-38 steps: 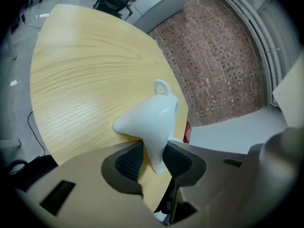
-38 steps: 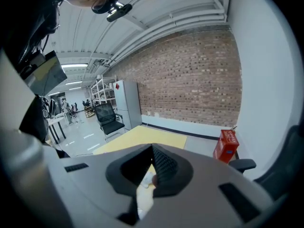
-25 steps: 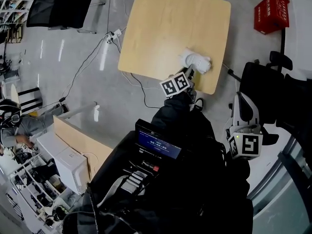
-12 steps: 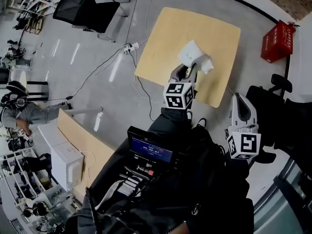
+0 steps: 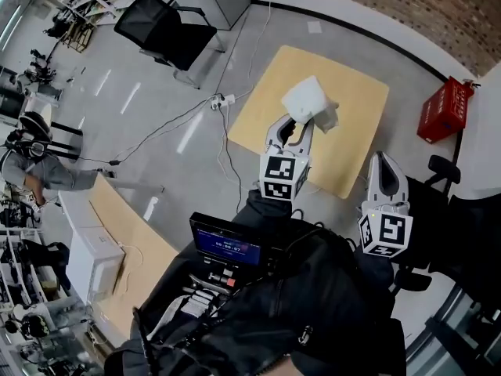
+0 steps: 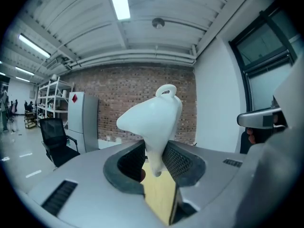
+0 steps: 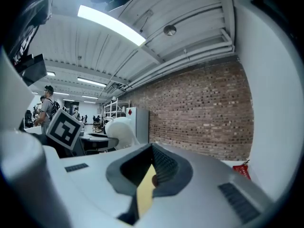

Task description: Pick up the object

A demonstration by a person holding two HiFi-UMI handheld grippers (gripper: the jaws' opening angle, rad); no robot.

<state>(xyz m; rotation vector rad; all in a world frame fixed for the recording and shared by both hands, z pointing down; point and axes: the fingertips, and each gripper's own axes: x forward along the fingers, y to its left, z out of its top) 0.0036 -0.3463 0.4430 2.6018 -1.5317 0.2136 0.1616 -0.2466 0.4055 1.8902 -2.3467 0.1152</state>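
Observation:
A white, rounded plastic object hangs above the light wooden table, with my left gripper shut on its lower end. In the left gripper view the object rises out of the jaws, with a small loop at its top. My right gripper is to the right, over the table's near edge, pointing away from me with its jaws together and nothing in them. From the right gripper view the object and the left gripper's marker cube show at the left.
A red crate stands on the floor right of the table. A black office chair is at the far left, another black chair at the right. A power strip and cables lie left of the table. A person sits at a desk.
The left gripper has raised the white object off the table, and the object now hangs clear above it. The head view has swung, so the table sits further right.

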